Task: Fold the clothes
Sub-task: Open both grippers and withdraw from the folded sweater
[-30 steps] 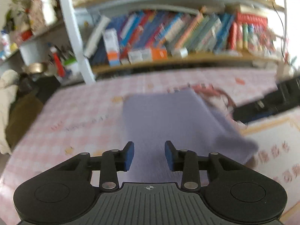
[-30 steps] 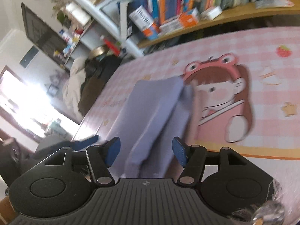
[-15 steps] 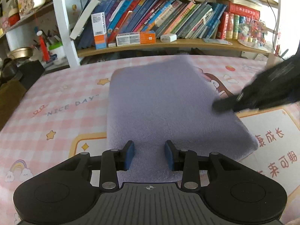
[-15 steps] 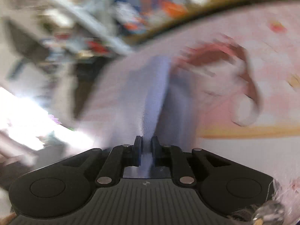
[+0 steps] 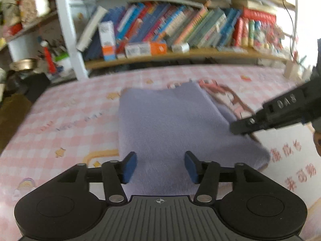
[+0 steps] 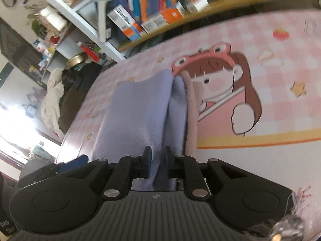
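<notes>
I see the folded lavender fleece garment (image 5: pixel 170 128) lying flat on the counter (image 5: pixel 66 120), which wears a pink checked cloth printed with a cartoon girl in a frog hat. My left gripper (image 5: pixel 160 166) hovers over the garment's near edge; its jaws are opening, the 2 blue pads (image 5: pixel 128 167) standing apart above the fabric and not pressing on it. My right gripper (image 6: pixel 156 161) sits at the garment's right side, its jaws nearly together with a raised ridge of the lavender fabric pinched between them, though they are easing open. In the left view the right gripper's black body reaches in from the right, touching the cloth's edge. A wooden bookshelf (image 5: pixel 180 52) packed with books stands behind the counter
</notes>
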Action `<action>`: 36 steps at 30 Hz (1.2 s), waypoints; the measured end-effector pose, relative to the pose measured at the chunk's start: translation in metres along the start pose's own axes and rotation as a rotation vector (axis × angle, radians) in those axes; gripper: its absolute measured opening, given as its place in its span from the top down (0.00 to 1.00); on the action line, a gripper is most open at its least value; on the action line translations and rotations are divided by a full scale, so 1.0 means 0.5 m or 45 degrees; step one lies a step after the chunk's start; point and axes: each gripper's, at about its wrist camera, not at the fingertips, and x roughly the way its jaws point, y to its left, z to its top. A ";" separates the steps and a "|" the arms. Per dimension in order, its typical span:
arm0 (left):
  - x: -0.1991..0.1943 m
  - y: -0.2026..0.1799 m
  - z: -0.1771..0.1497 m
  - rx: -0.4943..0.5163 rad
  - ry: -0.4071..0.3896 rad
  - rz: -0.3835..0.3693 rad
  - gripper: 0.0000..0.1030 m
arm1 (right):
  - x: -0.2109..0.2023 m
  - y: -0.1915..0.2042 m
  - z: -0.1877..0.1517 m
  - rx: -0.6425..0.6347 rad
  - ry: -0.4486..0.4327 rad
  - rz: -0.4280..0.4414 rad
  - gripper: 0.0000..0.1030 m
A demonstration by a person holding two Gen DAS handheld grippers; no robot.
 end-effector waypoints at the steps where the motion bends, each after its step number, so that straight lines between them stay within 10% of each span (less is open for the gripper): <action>1: -0.009 -0.002 0.003 -0.012 -0.012 0.003 0.46 | -0.011 0.002 -0.002 -0.015 -0.011 -0.007 0.78; 3: -0.026 -0.008 0.004 -0.033 -0.032 0.009 0.43 | -0.033 0.006 -0.008 -0.046 -0.034 -0.041 0.55; 14: -0.087 -0.075 -0.022 -0.097 -0.041 0.052 0.18 | -0.117 0.012 -0.074 -0.300 -0.043 -0.206 0.21; 36: -0.092 -0.077 -0.077 -0.127 0.089 0.028 0.14 | -0.129 0.042 -0.140 -0.373 0.039 -0.309 0.15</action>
